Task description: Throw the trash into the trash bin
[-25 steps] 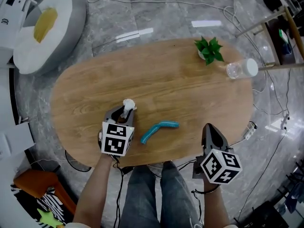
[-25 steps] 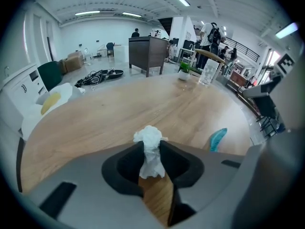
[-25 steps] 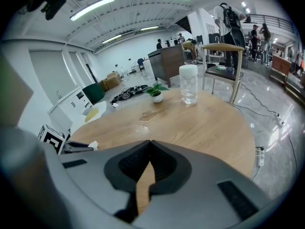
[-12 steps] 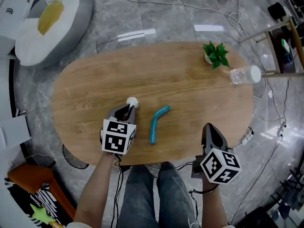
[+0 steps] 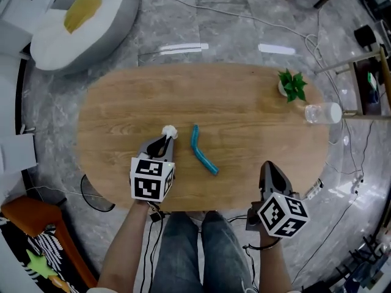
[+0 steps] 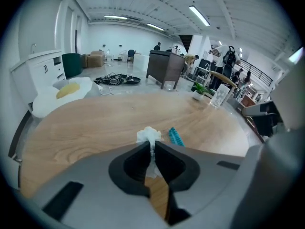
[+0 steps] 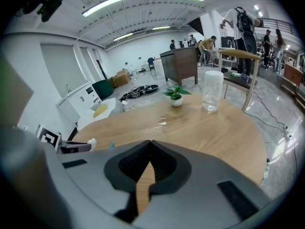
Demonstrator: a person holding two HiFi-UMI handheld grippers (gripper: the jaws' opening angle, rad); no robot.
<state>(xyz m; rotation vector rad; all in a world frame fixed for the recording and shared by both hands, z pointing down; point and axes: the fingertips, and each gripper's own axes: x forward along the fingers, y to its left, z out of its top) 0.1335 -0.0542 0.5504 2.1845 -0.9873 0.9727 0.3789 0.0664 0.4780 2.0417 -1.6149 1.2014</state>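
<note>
1. The left gripper [image 5: 167,139] has just been closing on the paper wad [image 5: 169,130], now pinched over the table [image 5: 256,115] (ready to carry, I judge).
2. The right gripper [image 5: 267,166] is closed and empty.
3. The blue tube [image 5: 202,149] has swung round; no bin is in sight.

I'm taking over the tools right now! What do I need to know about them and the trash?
The left tool has just been closing and is shut on the white paper wad, over the table's near side.
The right tool is shut and empty, by the table's near edge.
A blue ribbed tube lies on the table, just right of the wad. Some small white scraps lie farther along, towards the plant.
Done: wad gripped.
Left: carry it to the bin, which no view clearly shows; then the tube and scraps.
</note>
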